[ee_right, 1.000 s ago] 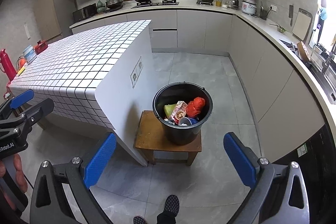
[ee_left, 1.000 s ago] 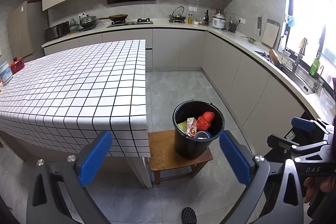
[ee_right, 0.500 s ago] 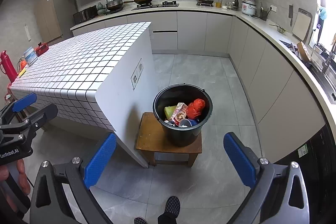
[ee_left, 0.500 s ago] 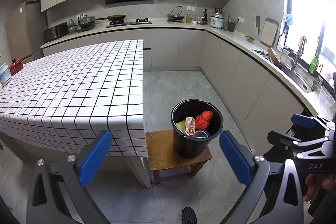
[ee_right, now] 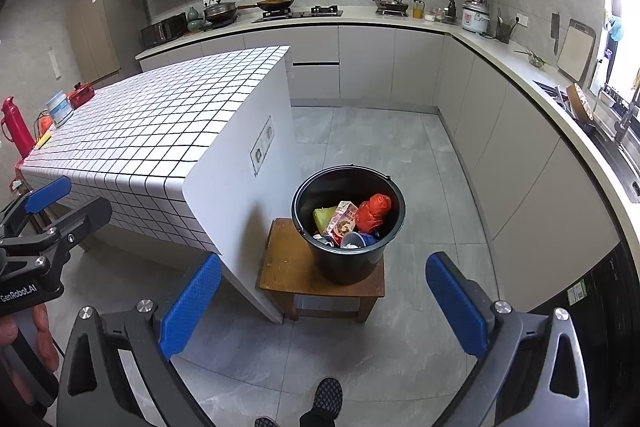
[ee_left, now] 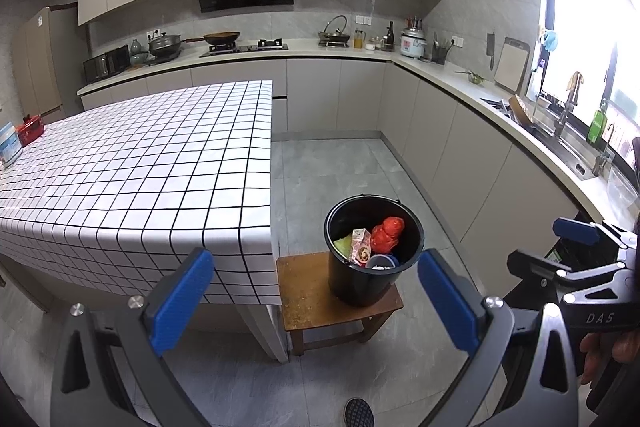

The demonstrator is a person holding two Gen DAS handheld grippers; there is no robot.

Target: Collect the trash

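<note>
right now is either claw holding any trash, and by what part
Nothing is held. The left claw and right claw are both open and empty; the trash sits in the black bucket on the stool.

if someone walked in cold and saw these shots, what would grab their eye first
Probably the round black plastic bucket, standing on a low brown wooden stool and stuffed with trash, a crumpled red bag brightest among it. Next comes the long counter under a white black-grid tablecloth, just left of the stool. Framing it all, both pairs of blue-padded tongs, left tongs and right tongs, hang wide open and empty.
</note>
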